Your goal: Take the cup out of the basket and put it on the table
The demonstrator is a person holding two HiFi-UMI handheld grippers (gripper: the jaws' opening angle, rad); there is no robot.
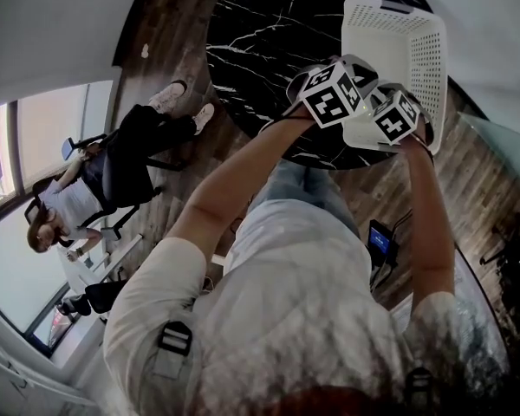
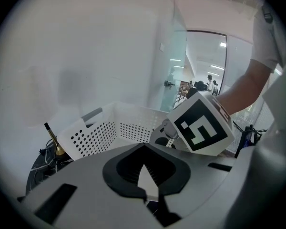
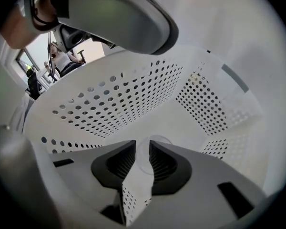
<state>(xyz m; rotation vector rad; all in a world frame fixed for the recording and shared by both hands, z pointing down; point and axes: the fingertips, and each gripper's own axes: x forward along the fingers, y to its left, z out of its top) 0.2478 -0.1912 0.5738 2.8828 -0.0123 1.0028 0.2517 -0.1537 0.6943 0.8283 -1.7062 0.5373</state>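
Note:
A white perforated basket [image 1: 407,33] sits tilted at the near right edge of the round black marble table [image 1: 260,42]. My left gripper [image 1: 347,81] is at the basket's near rim. In the left gripper view its jaws [image 2: 145,175] are shut on a plain white edge of the basket [image 2: 100,132]. My right gripper [image 1: 394,111] reaches into the basket beside it. In the right gripper view a clear cup [image 3: 150,149] stands on the basket floor [image 3: 181,123], with the right gripper [image 3: 142,163] shut on it between the black pads.
A person sits on a chair [image 1: 113,172] on the wooden floor to the left. A small device with a blue screen [image 1: 380,239] lies below the table edge. A brass rod [image 2: 52,140] and cables stand left of the basket. My right gripper's marker cube [image 2: 202,128] is close by.

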